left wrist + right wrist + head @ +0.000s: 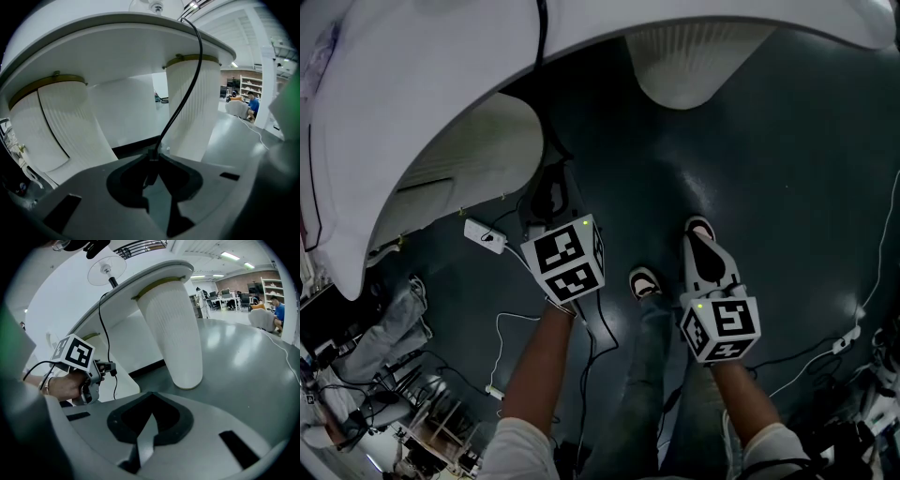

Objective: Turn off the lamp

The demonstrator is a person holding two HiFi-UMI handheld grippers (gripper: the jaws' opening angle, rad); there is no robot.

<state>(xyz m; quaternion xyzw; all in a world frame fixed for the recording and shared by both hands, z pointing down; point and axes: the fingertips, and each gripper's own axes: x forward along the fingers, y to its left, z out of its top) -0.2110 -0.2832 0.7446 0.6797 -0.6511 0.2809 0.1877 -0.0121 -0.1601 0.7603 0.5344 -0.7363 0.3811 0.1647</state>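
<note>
1. At the lower centre of the left gripper view, the left tool is clamping a small black switch on the black cord.
2. The cord is running up over the white bench rim to the lamp, which is standing on top, upper left of the right gripper view.
3. The right tool is sitting with its jaws together, empty, facing a fluted bench leg.
</note>
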